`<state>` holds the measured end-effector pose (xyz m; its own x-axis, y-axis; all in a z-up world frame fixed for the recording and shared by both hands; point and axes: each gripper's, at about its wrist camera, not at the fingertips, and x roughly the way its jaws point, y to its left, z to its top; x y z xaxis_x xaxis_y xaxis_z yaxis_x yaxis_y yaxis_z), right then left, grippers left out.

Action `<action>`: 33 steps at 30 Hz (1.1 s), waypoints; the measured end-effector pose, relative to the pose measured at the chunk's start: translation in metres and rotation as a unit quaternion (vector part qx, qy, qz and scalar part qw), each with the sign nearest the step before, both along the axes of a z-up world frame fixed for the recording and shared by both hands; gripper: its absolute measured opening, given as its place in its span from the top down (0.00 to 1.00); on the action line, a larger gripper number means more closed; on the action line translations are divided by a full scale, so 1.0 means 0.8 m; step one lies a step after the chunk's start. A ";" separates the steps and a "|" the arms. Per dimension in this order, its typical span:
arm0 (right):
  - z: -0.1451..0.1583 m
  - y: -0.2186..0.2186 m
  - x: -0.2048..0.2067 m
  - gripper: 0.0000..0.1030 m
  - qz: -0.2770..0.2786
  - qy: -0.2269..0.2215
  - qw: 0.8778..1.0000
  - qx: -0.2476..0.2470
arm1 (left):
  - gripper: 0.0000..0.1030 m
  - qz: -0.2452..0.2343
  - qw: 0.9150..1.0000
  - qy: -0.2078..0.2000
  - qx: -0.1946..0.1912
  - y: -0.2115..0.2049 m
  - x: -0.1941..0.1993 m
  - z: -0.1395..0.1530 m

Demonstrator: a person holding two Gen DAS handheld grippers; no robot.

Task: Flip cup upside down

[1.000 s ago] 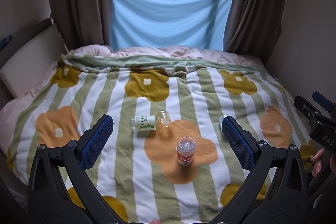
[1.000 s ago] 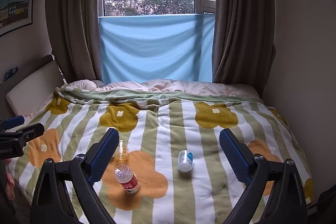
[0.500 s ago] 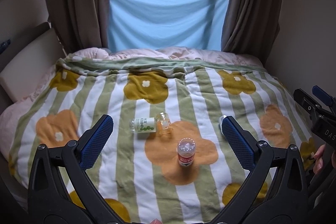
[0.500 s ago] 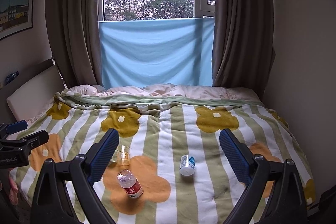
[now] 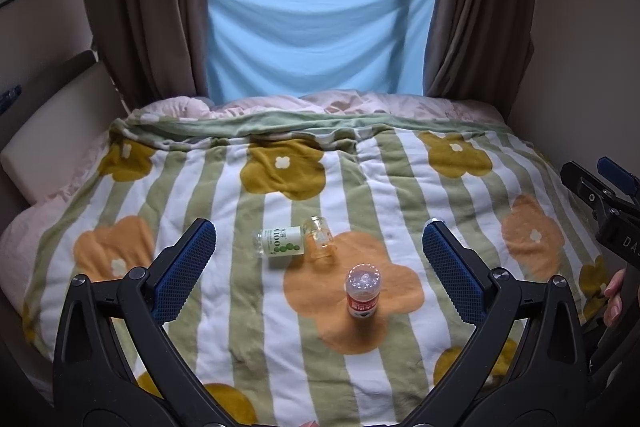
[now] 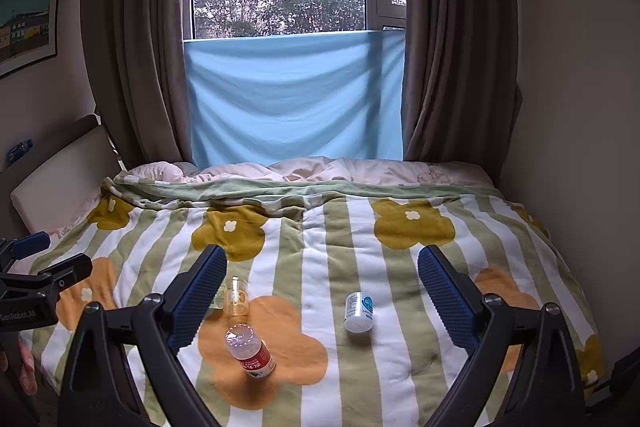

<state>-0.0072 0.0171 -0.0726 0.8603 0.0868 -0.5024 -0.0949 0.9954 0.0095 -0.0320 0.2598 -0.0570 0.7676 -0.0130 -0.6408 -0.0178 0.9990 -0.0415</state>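
A small clear cup [image 5: 319,238] stands on the flowered blanket [image 5: 384,187], mouth up as far as I can tell. In the right wrist view the cup [image 6: 236,301] sits just past my left fingertip. My left gripper [image 5: 318,231] hangs open above the bed's near side, with the cup framed between its blue pads and well beyond them. My right gripper [image 6: 321,254] is also open and holds nothing. Each gripper shows at the edge of the other's view: the right gripper [image 5: 600,203] and the left gripper [image 6: 36,279].
A green-labelled bottle [image 5: 279,242] lies touching the cup's left side. A red-labelled bottle [image 5: 363,290] lies nearer me on the orange flower. A white bottle with a blue label [image 6: 359,311] lies to the right. A headboard [image 5: 52,123], curtains and walls enclose the bed.
Both views have tilted up slightly, so the bed items sit a little lower in frame, more so in the right view. Both grippers stay open. Nothing on the bed has moved.
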 end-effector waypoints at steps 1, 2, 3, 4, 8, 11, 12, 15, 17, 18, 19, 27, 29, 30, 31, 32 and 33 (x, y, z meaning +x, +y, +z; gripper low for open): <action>-0.002 0.001 -0.001 0.07 -0.001 0.000 1.000 0.001 | 0.00 0.000 1.000 0.000 0.000 0.000 0.000 0.000; -0.002 0.001 -0.001 0.07 -0.001 0.000 1.000 0.000 | 0.00 0.000 1.000 0.000 0.000 0.000 0.000 0.000; -0.001 0.001 -0.001 0.07 -0.001 0.000 1.000 0.000 | 0.00 0.000 1.000 0.000 -0.001 0.000 0.000 0.000; -0.002 0.001 -0.001 0.07 -0.001 0.000 1.000 -0.001 | 0.00 0.000 1.000 0.001 -0.001 -0.001 0.000 0.000; -0.001 0.000 0.000 0.07 0.000 0.000 1.000 0.000 | 0.00 -0.001 1.000 0.002 -0.004 0.001 0.003 -0.001; -0.001 0.000 0.000 0.07 -0.002 0.000 1.000 0.000 | 0.00 -0.001 1.000 0.001 -0.004 0.001 0.003 -0.001; -0.003 -0.002 0.000 0.07 -0.003 -0.001 1.000 0.001 | 0.00 -0.001 1.000 0.001 -0.004 0.001 0.004 -0.001; -0.004 -0.004 0.001 0.07 -0.003 -0.001 1.000 0.000 | 0.00 -0.001 1.000 -0.002 -0.003 0.000 0.007 0.000; -0.003 -0.004 0.001 0.07 -0.003 0.000 1.000 0.001 | 0.00 -0.002 1.000 -0.003 -0.002 0.000 0.008 0.000; -0.003 -0.004 0.001 0.07 -0.003 0.000 1.000 0.000 | 0.00 -0.002 1.000 -0.003 -0.002 -0.001 0.008 0.000; -0.004 -0.007 0.002 0.07 -0.004 0.000 1.000 0.001 | 0.00 -0.002 1.000 -0.004 -0.002 0.000 0.009 0.000; -0.004 -0.007 0.002 0.07 -0.003 0.000 1.000 0.000 | 0.00 -0.001 1.000 -0.005 0.000 -0.002 0.008 0.001; -0.004 -0.007 0.002 0.07 -0.003 -0.001 1.000 0.001 | 0.00 -0.002 1.000 -0.006 0.001 -0.003 0.007 0.002; -0.004 -0.007 0.002 0.07 -0.003 -0.001 1.000 0.001 | 0.00 -0.001 1.000 -0.007 0.002 -0.003 0.007 0.002; -0.004 -0.006 0.002 0.07 -0.004 0.000 1.000 0.000 | 0.00 -0.001 1.000 -0.006 0.001 -0.003 0.007 0.002; -0.004 -0.007 0.002 0.07 -0.004 0.000 1.000 0.000 | 0.00 -0.001 1.000 -0.006 0.001 -0.003 0.007 0.002; -0.003 -0.006 0.002 0.07 -0.004 -0.001 1.000 0.000 | 0.00 -0.001 1.000 -0.007 0.001 -0.003 0.007 0.002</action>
